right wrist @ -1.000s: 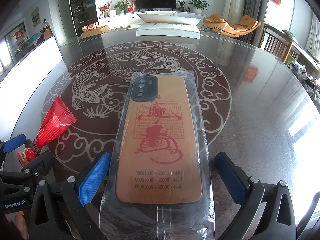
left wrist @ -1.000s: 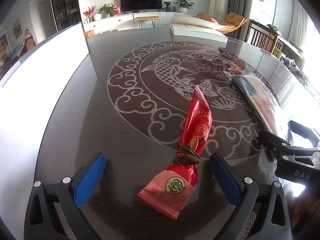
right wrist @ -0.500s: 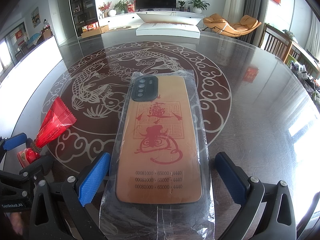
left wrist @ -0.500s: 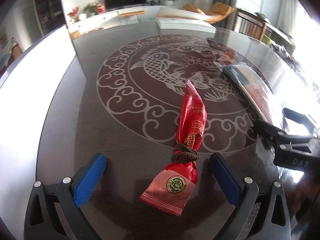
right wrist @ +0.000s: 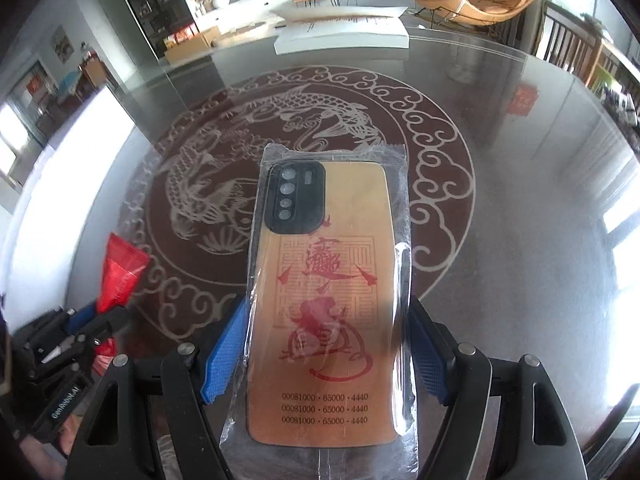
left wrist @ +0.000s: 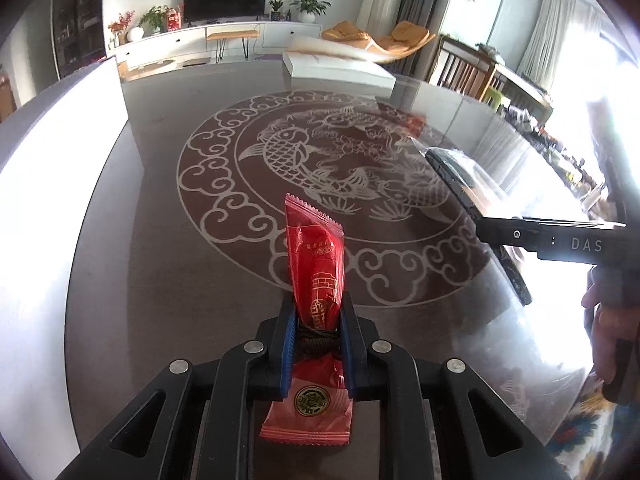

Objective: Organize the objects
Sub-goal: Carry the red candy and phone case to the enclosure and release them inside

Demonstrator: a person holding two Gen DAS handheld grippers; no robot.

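Red candy packet [left wrist: 316,276] is squeezed at its tied middle by the left gripper [left wrist: 318,344], above the dark patterned table [left wrist: 168,280]. A bagged phone case [right wrist: 328,312] is pinched between the blue pads [right wrist: 224,356] of the right gripper [right wrist: 326,356], also off the table. The packet's bottom is partly hidden by the pads, and the case's lower end is cut off.

Left gripper [left wrist: 318,330] clamped tight, pads nearly together, raised off the table. Right gripper [right wrist: 326,354] closed in from both sides (hand [left wrist: 608,332] on its handle), also raised.
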